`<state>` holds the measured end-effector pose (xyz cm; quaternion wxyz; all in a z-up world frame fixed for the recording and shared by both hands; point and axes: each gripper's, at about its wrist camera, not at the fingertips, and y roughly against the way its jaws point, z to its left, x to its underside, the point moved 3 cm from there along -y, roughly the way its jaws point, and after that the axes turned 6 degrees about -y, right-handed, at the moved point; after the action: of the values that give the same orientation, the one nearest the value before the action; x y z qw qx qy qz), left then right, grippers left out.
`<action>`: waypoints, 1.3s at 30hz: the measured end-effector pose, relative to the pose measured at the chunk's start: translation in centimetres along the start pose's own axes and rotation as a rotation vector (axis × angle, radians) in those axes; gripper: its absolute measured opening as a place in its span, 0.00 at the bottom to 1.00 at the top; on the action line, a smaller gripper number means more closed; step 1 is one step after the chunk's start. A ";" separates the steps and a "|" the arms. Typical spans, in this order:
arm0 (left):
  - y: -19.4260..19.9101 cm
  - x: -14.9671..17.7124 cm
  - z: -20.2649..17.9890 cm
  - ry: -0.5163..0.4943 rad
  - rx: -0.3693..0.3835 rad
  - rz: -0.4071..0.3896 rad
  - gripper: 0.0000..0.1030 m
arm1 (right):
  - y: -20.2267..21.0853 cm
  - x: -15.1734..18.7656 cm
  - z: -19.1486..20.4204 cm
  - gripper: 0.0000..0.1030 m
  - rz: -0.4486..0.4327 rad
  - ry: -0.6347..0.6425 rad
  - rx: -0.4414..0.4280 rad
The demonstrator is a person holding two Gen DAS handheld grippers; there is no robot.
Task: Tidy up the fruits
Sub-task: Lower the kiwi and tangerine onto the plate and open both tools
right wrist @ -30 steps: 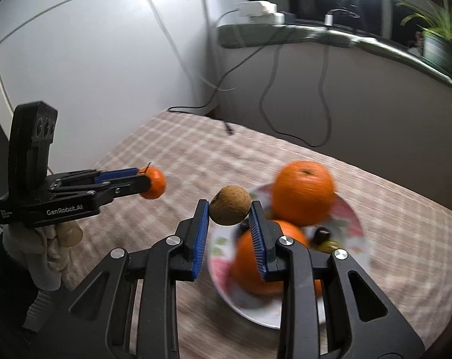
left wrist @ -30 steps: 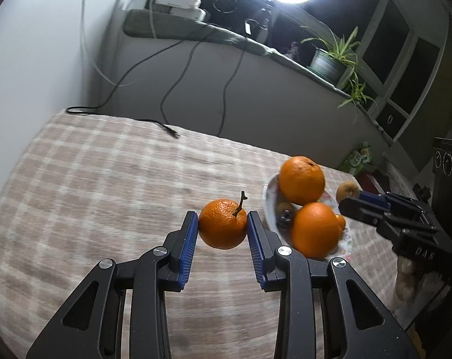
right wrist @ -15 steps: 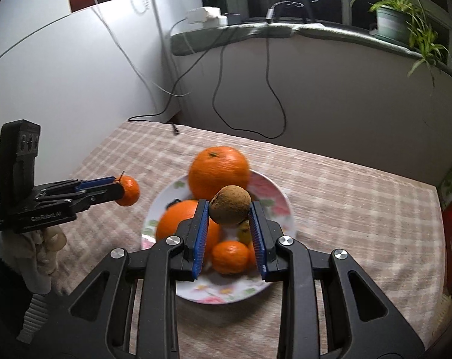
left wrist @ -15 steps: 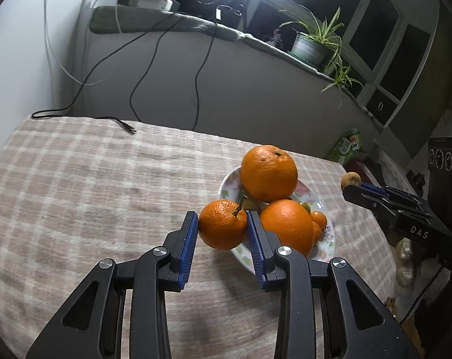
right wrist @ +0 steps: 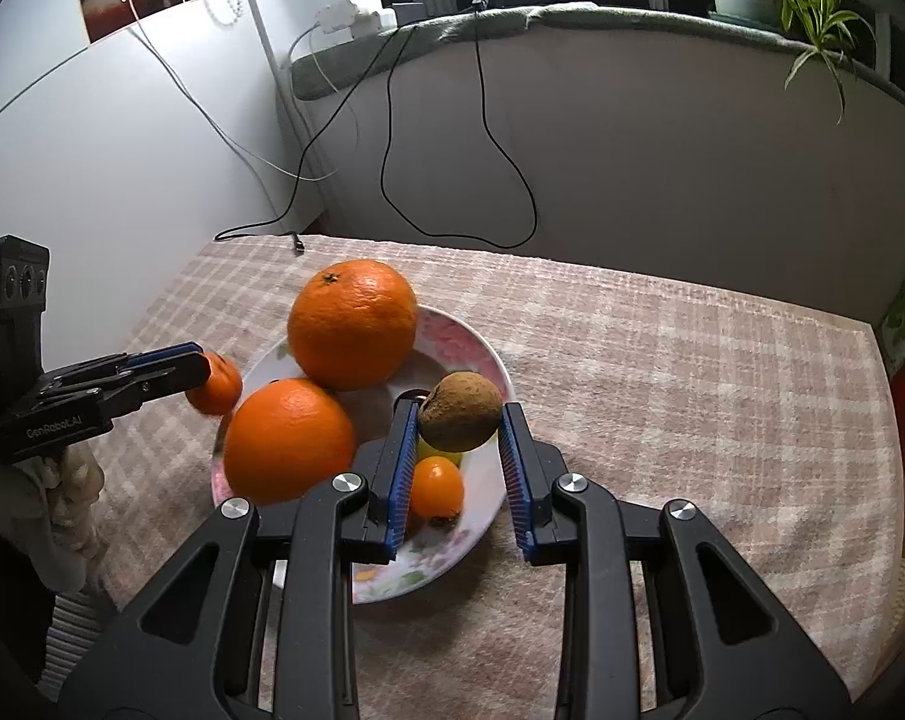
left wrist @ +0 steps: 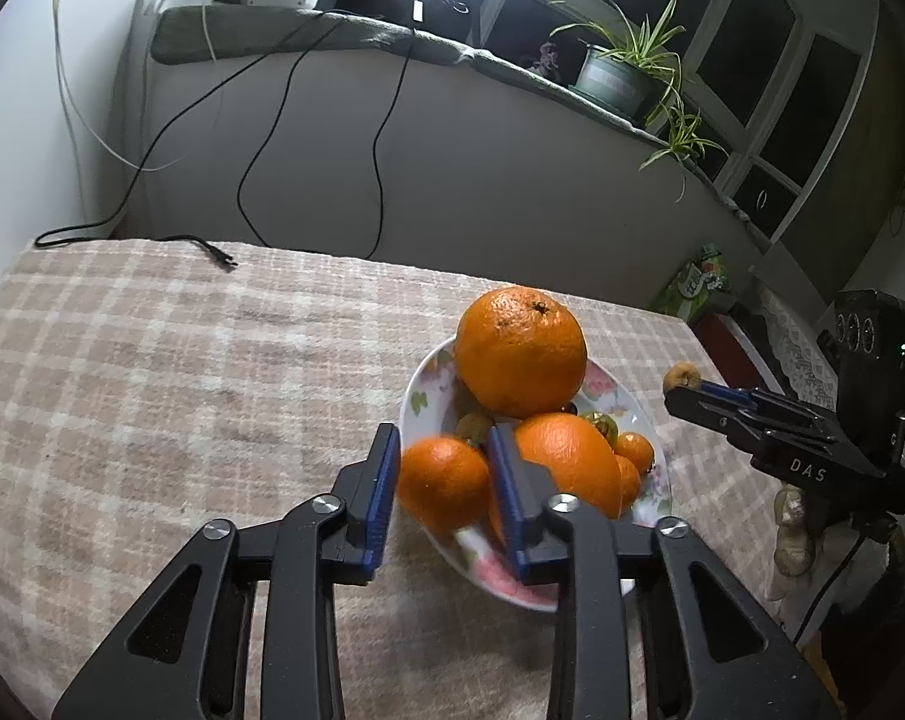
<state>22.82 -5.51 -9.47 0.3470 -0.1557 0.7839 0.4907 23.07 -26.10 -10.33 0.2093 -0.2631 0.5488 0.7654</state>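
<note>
Checked beige tablecloth [left wrist: 152,372] carries my floral white plate [right wrist: 482,360] of oranges. Left gripper [left wrist: 443,483], closing on a small orange mandarin [left wrist: 443,483], nears the plate's edge; right gripper [right wrist: 459,420] clamps a brown fuzzy kiwi [right wrist: 459,411] over it. I'd lower both gently into gaps before releasing.

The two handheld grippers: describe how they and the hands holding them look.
Both the left gripper and the right gripper are matte black with silver pivot screws and ribbed blue pads. Side-on, the left reads "GenRobot.AI", the right "DAS"; each carries a black box with three round lenses. A pale knitted glove covers each hand.
</note>
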 end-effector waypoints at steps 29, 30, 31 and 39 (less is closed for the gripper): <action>-0.3 -0.7 -2.3 -0.083 -0.030 -0.013 0.26 | -1.4 0.3 0.9 0.51 0.013 0.025 -0.023; -0.2 -0.7 -2.3 -0.086 -0.032 -0.014 0.26 | -1.3 0.2 0.9 0.52 0.010 0.026 -0.023; -0.1 -0.7 -2.4 -0.088 -0.033 -0.016 0.26 | -1.2 0.2 1.0 0.52 0.008 0.025 -0.024; 0.9 -0.5 -3.1 -0.101 -0.038 -0.031 0.27 | -0.7 0.1 1.1 0.60 0.000 0.018 -0.023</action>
<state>21.41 -7.86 -7.69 0.3908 -0.1495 0.7533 0.5074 23.22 -24.84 -10.66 0.2013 -0.2726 0.5419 0.7691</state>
